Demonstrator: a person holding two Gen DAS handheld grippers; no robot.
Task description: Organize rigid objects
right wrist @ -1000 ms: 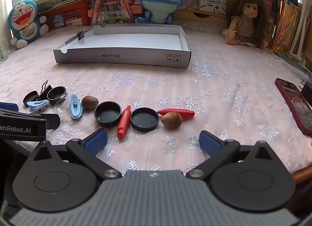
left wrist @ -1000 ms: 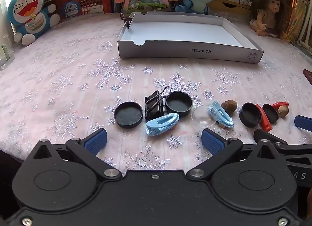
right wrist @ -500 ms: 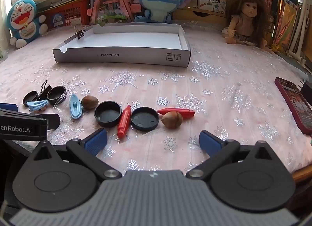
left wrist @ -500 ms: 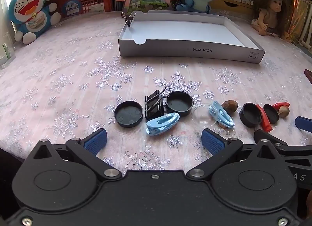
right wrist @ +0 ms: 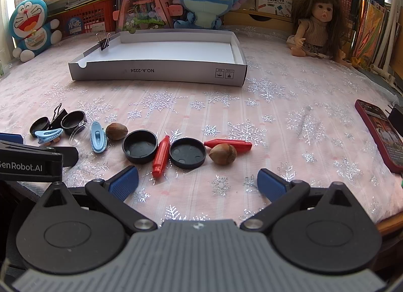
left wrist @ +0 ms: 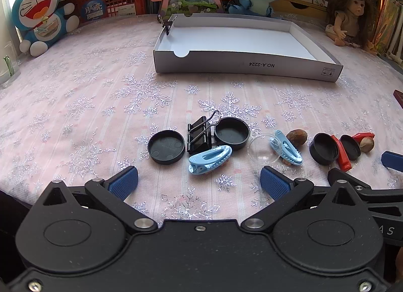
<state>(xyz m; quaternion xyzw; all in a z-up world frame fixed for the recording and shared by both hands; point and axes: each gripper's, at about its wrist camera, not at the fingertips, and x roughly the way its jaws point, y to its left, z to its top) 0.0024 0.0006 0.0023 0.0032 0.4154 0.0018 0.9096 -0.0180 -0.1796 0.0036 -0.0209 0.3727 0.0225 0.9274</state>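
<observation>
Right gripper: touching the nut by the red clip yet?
Apart. The right wrist view shows the right gripper open, with bare cloth between its fingertips and the nut.

On the table point(right wrist: 277, 105), the box point(right wrist: 156, 71) sits at twelve o'clock; one binder clip point(right wrist: 104, 41) grips its left wall. Caps, clips and nuts line up before it, phone point(right wrist: 382, 133) at three o'clock.

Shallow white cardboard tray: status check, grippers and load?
Left gripper open, right gripper open, both empty. White cardboard tray holds nothing; small items on the cloth. Path clear.
</observation>
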